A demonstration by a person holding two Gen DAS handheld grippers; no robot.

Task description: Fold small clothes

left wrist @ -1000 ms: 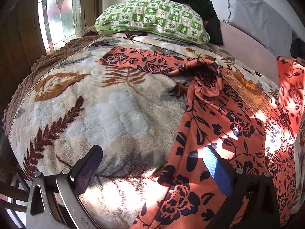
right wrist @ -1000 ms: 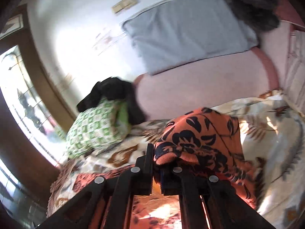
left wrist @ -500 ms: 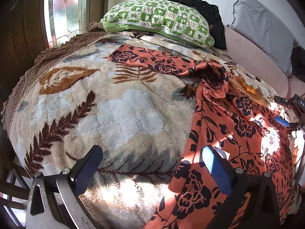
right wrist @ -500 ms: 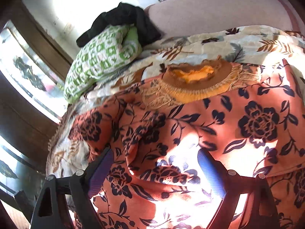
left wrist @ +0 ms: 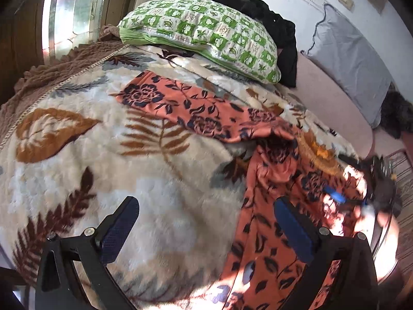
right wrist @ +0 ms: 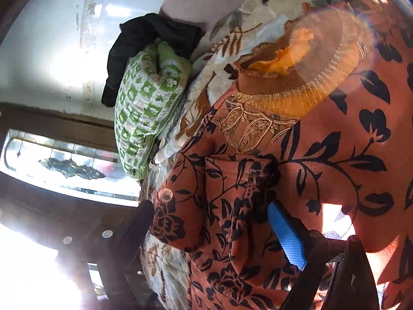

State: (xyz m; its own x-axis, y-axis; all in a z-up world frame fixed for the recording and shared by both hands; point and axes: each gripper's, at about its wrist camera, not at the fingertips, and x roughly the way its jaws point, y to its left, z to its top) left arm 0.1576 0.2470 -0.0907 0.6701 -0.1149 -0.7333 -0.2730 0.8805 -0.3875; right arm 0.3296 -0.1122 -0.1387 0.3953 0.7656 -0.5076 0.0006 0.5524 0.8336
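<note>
An orange garment with a dark floral print (left wrist: 271, 180) lies spread on the bed, one sleeve (left wrist: 180, 103) stretched out to the far left. Its embroidered orange-brown neckline (right wrist: 296, 77) shows in the right wrist view. My left gripper (left wrist: 206, 230) is open and empty, low over the blanket beside the garment's left edge. My right gripper (right wrist: 211, 230) is open, close above the garment's folded shoulder (right wrist: 232, 193); it also shows in the left wrist view (left wrist: 361, 196), blurred, at the garment's right side.
A leaf-patterned fleece blanket (left wrist: 90, 155) covers the bed. A green checked pillow (left wrist: 201, 31) with a black cloth (left wrist: 271, 25) behind it lies at the head. A grey cushion (left wrist: 353, 59) leans on the wall. A window (left wrist: 74, 13) is at the far left.
My right gripper let go of the garment, opened and dropped close over its shoulder, rolling sideways. My left gripper stayed open and shifted slightly.
</note>
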